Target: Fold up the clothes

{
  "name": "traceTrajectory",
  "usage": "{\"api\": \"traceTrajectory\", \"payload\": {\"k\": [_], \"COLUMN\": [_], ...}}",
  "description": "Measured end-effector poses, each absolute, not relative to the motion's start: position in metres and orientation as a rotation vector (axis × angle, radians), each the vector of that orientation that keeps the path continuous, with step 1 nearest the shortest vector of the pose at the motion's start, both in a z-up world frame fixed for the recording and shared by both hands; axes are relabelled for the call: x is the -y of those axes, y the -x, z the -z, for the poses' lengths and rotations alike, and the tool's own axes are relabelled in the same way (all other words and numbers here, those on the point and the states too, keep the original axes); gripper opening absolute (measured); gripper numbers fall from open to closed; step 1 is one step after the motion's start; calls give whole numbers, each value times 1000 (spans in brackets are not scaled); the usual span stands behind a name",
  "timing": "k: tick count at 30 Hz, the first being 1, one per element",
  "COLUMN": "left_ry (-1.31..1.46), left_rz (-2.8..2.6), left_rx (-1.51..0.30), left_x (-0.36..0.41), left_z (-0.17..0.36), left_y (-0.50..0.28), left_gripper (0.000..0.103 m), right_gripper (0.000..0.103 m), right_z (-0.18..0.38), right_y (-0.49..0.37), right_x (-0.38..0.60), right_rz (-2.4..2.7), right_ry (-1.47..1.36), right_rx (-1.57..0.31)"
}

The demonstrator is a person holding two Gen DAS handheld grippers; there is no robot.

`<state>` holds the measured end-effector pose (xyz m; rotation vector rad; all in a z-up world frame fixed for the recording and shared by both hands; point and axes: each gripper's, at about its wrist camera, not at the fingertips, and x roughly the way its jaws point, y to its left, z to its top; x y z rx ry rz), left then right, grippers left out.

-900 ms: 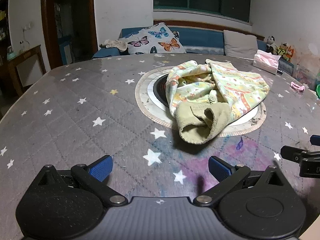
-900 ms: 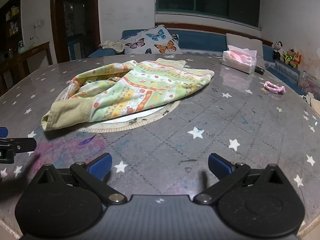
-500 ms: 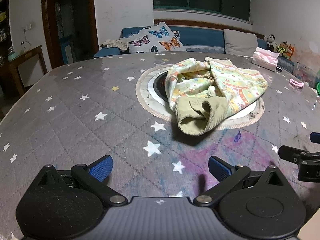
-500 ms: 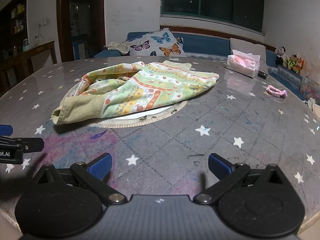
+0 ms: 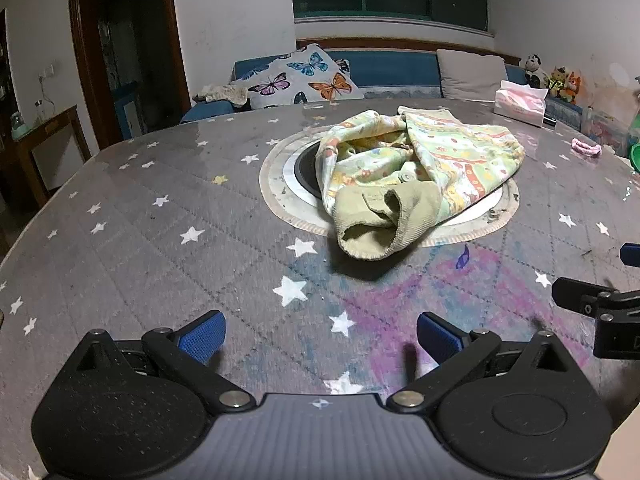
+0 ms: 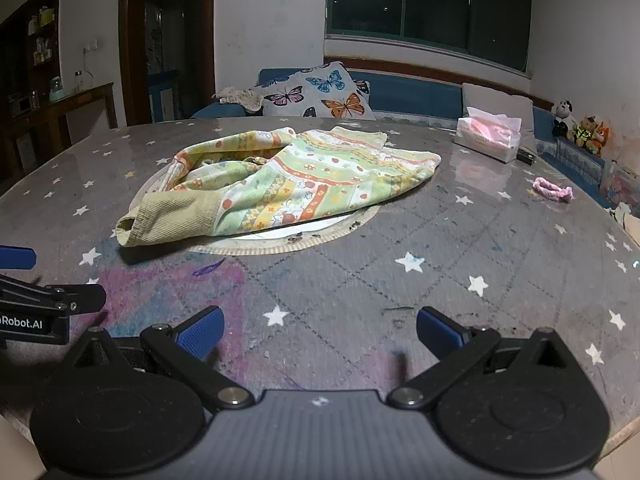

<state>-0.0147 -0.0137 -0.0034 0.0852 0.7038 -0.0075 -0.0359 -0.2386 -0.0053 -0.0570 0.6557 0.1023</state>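
Observation:
A crumpled child's garment (image 5: 416,168), pale green and yellow print with an olive ribbed cuff (image 5: 380,220), lies over the round centre plate of the table; it also shows in the right wrist view (image 6: 296,184). My left gripper (image 5: 320,336) is open and empty, low over the table well short of the cuff. My right gripper (image 6: 318,330) is open and empty, to the right of the left one and short of the garment. Each gripper shows at the edge of the other's view.
The table (image 5: 140,240) has a grey star-printed cover with a round centre plate (image 5: 280,184). A tissue box (image 6: 488,138) and a pink hair band (image 6: 552,190) lie at the far right. A sofa with a butterfly cushion (image 5: 304,80) stands behind.
Both grippers have drawn back slightly and risen, so the garment looks a little farther away. Both stay open. The garment has not moved.

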Motion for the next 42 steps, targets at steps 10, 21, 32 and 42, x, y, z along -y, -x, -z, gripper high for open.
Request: {"api": "traceTrajectory", "payload": {"k": [10, 21, 32, 42], "left_ry": [-86, -98, -116, -121], "left_rz": [9, 15, 14, 15], "left_rx": [-716, -726, -733, -737], "left_x": [15, 18, 21, 20], "left_z": [4, 1, -2, -8], "left_y": [5, -6, -21, -37], "left_gripper": [103, 103, 103, 103], "right_gripper": [103, 103, 103, 103], "right_z": [9, 9, 10, 8], "right_y": [29, 19, 4, -12], "right_x": [234, 235, 234, 235], "right_rz": [-120, -132, -146, -150], "right_ry": [71, 75, 75, 72], "right_rx": [-665, -671, -686, -694]}}
